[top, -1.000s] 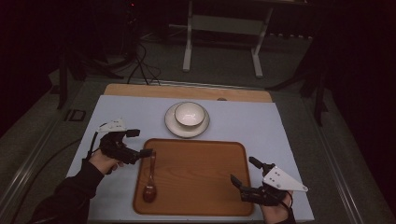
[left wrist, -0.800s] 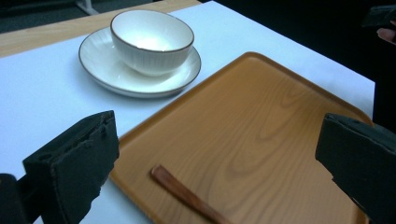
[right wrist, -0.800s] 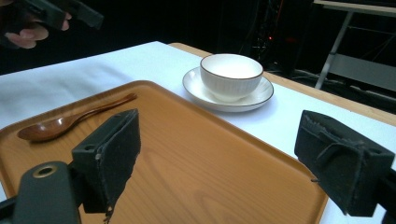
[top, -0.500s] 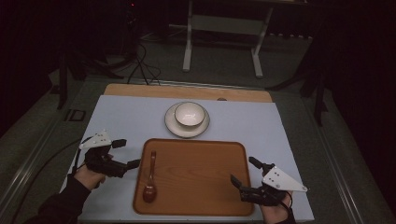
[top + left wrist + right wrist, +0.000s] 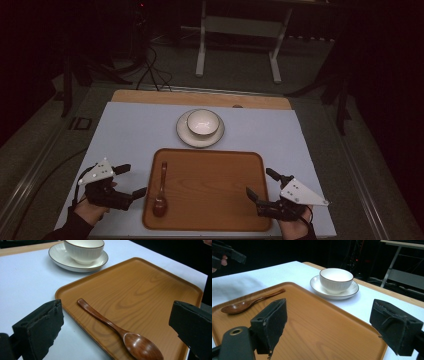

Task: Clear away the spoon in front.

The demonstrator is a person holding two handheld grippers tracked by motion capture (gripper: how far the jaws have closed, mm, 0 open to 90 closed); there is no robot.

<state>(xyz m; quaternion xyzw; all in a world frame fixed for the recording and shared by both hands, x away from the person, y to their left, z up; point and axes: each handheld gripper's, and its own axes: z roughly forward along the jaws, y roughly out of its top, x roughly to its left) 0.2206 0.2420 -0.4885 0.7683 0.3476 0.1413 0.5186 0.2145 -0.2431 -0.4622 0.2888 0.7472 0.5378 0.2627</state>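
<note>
Your left gripper [image 5: 129, 181] sits off the tray's [image 5: 210, 220] left edge, jaws wide apart, gripping nothing. The wooden spoon [image 5: 161, 191] lies along the tray's left edge, bowl toward the near-left corner. Your right gripper [image 5: 261, 186] is at the tray's near-right corner, jaws spread, empty.

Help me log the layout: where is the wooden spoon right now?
In the high view the wooden spoon lies along the left edge of the brown tray, bowl end toward the person, beside the open left gripper and well below the bowl on its saucer.
</note>
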